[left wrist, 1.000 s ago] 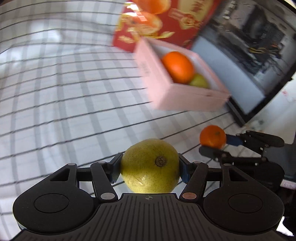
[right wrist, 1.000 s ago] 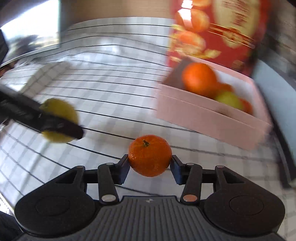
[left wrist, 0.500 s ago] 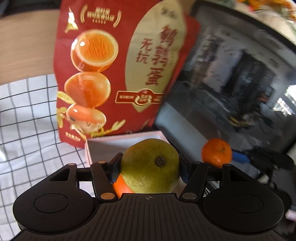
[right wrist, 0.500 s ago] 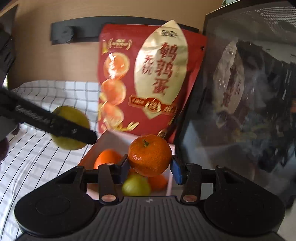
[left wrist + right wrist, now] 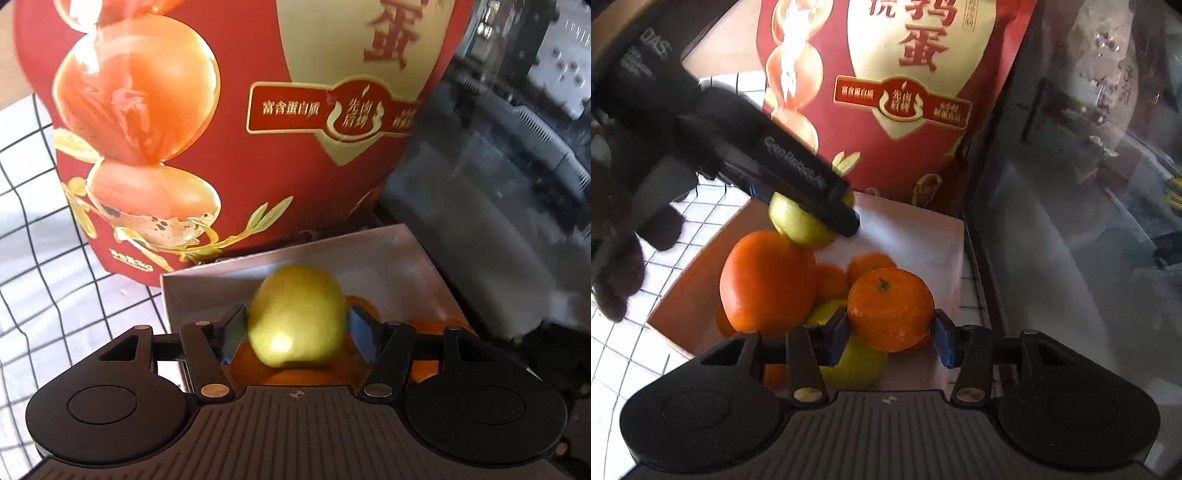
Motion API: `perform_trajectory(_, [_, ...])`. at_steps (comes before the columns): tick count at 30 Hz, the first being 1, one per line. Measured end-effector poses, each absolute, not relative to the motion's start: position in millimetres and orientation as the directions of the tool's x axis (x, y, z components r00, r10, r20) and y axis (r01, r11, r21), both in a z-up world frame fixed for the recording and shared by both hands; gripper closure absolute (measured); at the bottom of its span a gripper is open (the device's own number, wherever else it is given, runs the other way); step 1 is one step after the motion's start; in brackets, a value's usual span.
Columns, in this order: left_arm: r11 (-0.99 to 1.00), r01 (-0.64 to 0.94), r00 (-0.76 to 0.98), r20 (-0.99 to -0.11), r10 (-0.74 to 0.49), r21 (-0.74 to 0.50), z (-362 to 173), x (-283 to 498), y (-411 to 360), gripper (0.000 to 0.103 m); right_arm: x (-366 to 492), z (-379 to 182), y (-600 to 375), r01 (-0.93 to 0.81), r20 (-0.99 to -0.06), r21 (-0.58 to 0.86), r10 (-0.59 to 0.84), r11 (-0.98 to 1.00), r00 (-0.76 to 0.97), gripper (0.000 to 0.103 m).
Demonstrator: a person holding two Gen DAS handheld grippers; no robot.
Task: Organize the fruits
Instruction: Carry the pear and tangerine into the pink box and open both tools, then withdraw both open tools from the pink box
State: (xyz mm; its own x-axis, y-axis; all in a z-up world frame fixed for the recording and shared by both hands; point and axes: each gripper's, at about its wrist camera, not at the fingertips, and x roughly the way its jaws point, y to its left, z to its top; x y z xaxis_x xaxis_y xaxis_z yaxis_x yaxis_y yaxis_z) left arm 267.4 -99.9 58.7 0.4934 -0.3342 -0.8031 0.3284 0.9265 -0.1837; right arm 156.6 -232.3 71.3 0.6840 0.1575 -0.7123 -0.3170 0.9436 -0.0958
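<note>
Left wrist view: left gripper (image 5: 295, 330), jaws closing, brackets a blurred yellow-green pear (image 5: 297, 319); at 3 o'clock, right gripper (image 5: 890, 330) pinches a round orange tangerine (image 5: 891, 309) over the pink cardboard box (image 5: 916, 236).

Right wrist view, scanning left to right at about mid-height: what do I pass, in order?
dark-gloved hand → large orange → small mandarin → dark glossy screen. The green fruits overlap the oranges, so they are left out.

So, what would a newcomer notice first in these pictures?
Probably the big red glossy snack bag standing behind the pink cardboard box. Next, the round orange mandarin gripped by the right gripper above the box, and the blurred yellow-green pear between the left gripper's closing jaws.
</note>
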Motion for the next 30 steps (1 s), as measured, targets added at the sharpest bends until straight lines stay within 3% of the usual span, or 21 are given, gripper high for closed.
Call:
perform_trajectory(7, [0.884,0.373,0.502,-0.740,-0.448,-0.283,75.0,255.5,-86.9,0.043,173.8,61.0,-222.2,-0.355,-0.730,-0.051,0.208,0.933,0.651,0.054])
perform_trajectory(11, [0.890,0.364,0.533,-0.723,-0.440,-0.273,82.6,238.9,-68.8,0.044,165.8,57.6,-224.6,-0.343,-0.724,-0.030,0.216,0.939,0.655,0.053])
perform_trajectory(15, [0.898,0.295,0.623,-0.647,-0.440,-0.326,95.4,203.7,-41.4,0.044,155.5,58.8,-229.6,-0.318,-0.713,-0.002,0.222,0.948,0.665,0.052])
perform_trajectory(19, [0.917,0.279,0.688,-0.607,-0.397,-0.284,106.2,153.4,-15.8,0.044,132.4,72.2,-232.4,-0.245,-0.661,0.014,0.192,0.969,0.725,0.048])
perform_trajectory(23, [0.930,0.284,0.686,-0.629,-0.366,-0.232,96.4,94.8,1.9,0.044,90.7,87.4,-220.9,-0.206,-0.620,0.029,0.179,0.978,0.764,0.041])
perform_trajectory(26, [0.955,0.269,0.679,-0.679,-0.279,-0.124,73.4,52.8,6.7,0.044,51.5,93.3,-209.8,-0.191,-0.605,0.046,0.179,0.981,0.776,0.030])
perform_trajectory(30, [0.967,0.239,0.655,-0.719,-0.231,-0.094,39.9,17.9,10.1,0.044,14.9,73.1,-185.8,-0.174,-0.641,0.029,0.151,0.984,0.752,0.026])
